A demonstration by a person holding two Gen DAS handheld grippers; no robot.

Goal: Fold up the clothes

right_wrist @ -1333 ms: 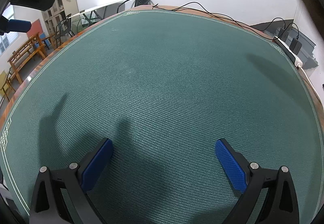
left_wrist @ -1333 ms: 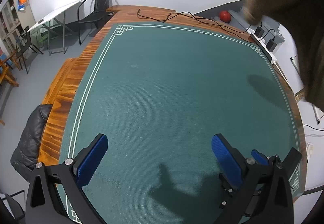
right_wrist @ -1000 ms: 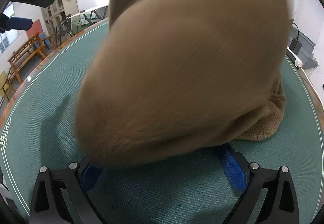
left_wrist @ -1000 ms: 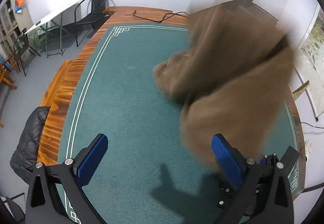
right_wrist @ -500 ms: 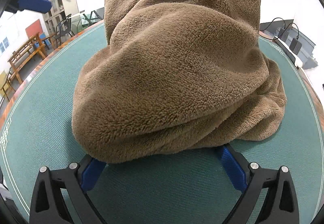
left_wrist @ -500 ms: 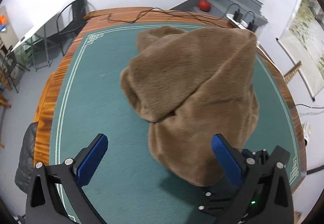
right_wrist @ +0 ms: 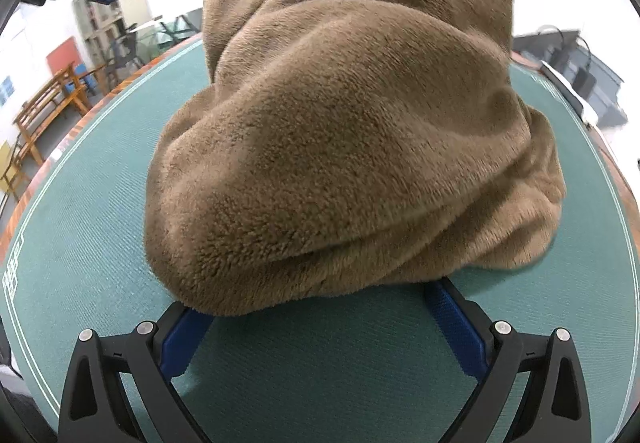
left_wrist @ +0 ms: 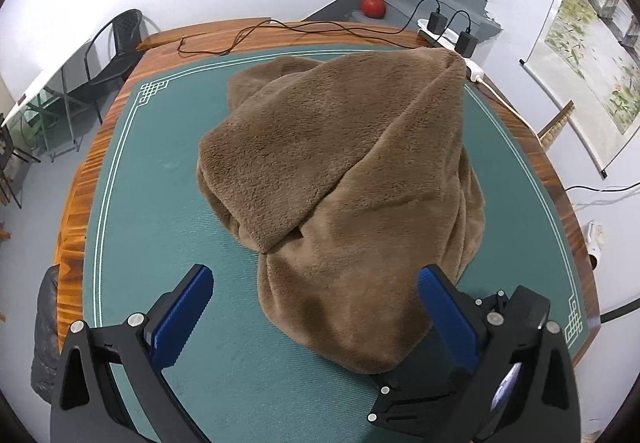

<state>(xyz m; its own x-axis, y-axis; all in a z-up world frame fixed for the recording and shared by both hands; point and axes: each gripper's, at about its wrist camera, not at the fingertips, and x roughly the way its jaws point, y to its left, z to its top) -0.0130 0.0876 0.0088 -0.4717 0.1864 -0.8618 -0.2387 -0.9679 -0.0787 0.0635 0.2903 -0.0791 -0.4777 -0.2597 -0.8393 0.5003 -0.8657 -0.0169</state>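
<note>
Green felt covers the tabletop [left_wrist: 120,203], white border lines running round it and a wooden rim beyond, and off at the far left a black chair [left_wrist: 116,47] stands by the white wall. On the near left, the left gripper [left_wrist: 316,307] hangs above the felt with its blue fingers [left_wrist: 182,313] spread wide apart, nothing between them but cloth edge and bare felt. Now the centre: a brown fleece garment [left_wrist: 352,171] sits dumped in a rumpled heap in the middle of the tabletop, one thick flap lying across the front of the pile, the nearest lobe reaching down toward the left gripper's right-hand finger. Behind it a black cable [left_wrist: 280,29] snakes along the far wooden edge. From the right wrist view the same heap [right_wrist: 352,131] bulges right up close, its near lip drooping over the tips of the right gripper [right_wrist: 320,307], whose fingers [right_wrist: 456,319] stand wide apart too, holding nothing; whether the fleece actually touches them I can't tell. Over on the right, a red ball [left_wrist: 373,6] rests on grey steps, two black chargers [left_wrist: 464,41] sit plugged into a white power strip at the tabletop's far corner, and a painted scroll [left_wrist: 588,55] hangs on the right-hand wall.
</note>
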